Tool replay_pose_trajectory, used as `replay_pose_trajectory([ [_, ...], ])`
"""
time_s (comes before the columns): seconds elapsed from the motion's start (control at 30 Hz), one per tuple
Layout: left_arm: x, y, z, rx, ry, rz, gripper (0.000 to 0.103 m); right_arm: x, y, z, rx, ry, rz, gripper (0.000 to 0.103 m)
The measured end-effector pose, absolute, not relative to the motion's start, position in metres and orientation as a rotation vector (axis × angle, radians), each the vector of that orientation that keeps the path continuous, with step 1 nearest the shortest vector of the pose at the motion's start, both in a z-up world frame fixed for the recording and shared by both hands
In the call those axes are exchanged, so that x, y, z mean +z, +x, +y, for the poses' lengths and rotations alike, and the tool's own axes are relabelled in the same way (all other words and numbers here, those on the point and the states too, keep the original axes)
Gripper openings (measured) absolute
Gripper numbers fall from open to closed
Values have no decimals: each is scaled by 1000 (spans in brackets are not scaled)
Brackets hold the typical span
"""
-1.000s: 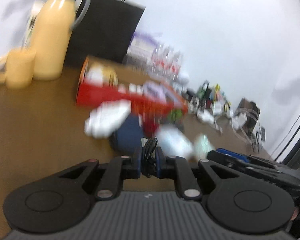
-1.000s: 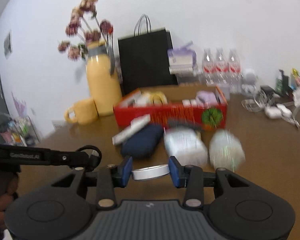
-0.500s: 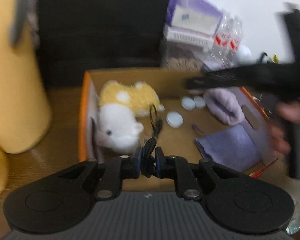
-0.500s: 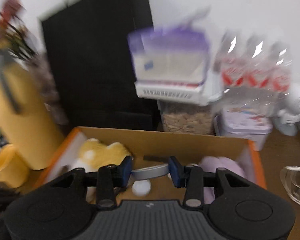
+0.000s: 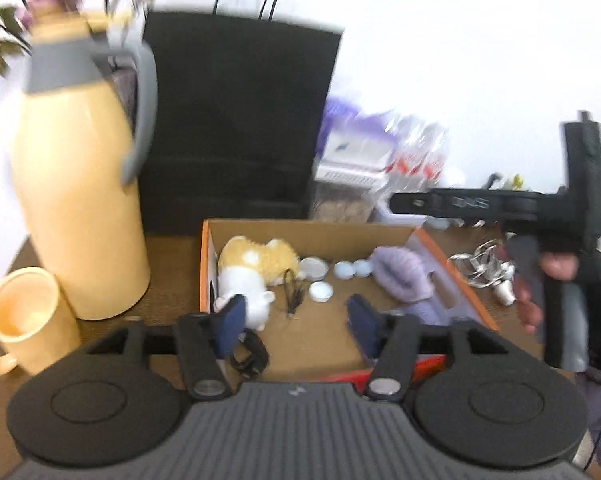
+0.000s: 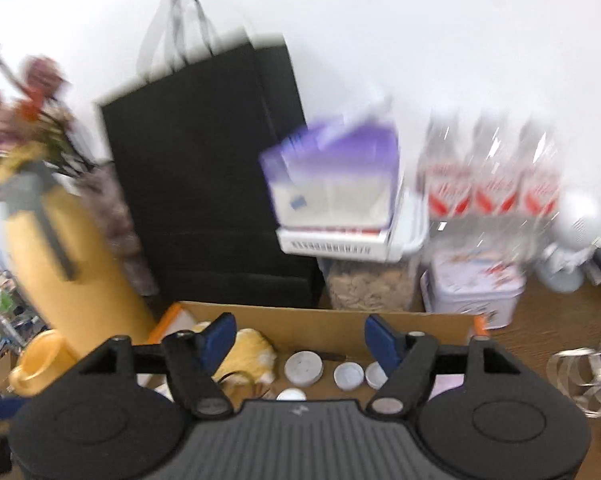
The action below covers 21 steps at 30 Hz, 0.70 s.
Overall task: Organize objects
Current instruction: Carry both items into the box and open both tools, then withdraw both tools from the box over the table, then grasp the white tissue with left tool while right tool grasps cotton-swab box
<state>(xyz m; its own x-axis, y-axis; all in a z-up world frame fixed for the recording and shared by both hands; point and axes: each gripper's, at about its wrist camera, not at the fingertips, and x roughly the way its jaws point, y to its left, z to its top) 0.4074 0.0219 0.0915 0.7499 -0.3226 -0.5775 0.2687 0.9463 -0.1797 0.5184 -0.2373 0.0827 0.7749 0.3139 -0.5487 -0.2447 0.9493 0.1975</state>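
Behind the brown table, along its back edge, stood a black paper bag and a yellow jug. Both tools hung over the cardboard box. The left gripper was opening, with nothing between its pads; the black cable lay on the box floor just ahead of it, its long axis running away from the jaws. The right gripper was opening too and empty; the white round tin lay just below it, beside 2 small caps. Each hand was nearer to its own item.

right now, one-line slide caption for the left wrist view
Left gripper opening, nothing between its jaws, over cardboard box holding plush toy.
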Motion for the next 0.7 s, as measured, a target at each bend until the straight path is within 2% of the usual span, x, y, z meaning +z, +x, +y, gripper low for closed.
replay_pose_trajectory([
  [0.1, 106, 355, 17, -312, -55, 586, 75, 112, 458, -251, 337, 86, 562, 82],
  [0.17, 110, 314, 14, -311, -37, 524, 91, 122, 408, -260, 364, 83, 528, 83],
  [0.23, 108, 277, 14, -315, -50, 497, 96, 118, 357, -270, 395, 86, 507, 85],
  [0.37, 87, 200, 13, -381, -117, 518, 102, 90, 254, -288, 428, 112, 509, 85],
  [0.53, 56, 113, 3, -417, -88, 565, 103, 40, 149, -307, 466, 260, 562, 87],
  [0.63, 44, 84, 3, -462, -102, 615, 103, 21, 110, -317, 432, 318, 610, 87],
  [0.7, 40, 77, 3, -467, -67, 642, 103, 19, 89, -317, 425, 235, 622, 87],
])
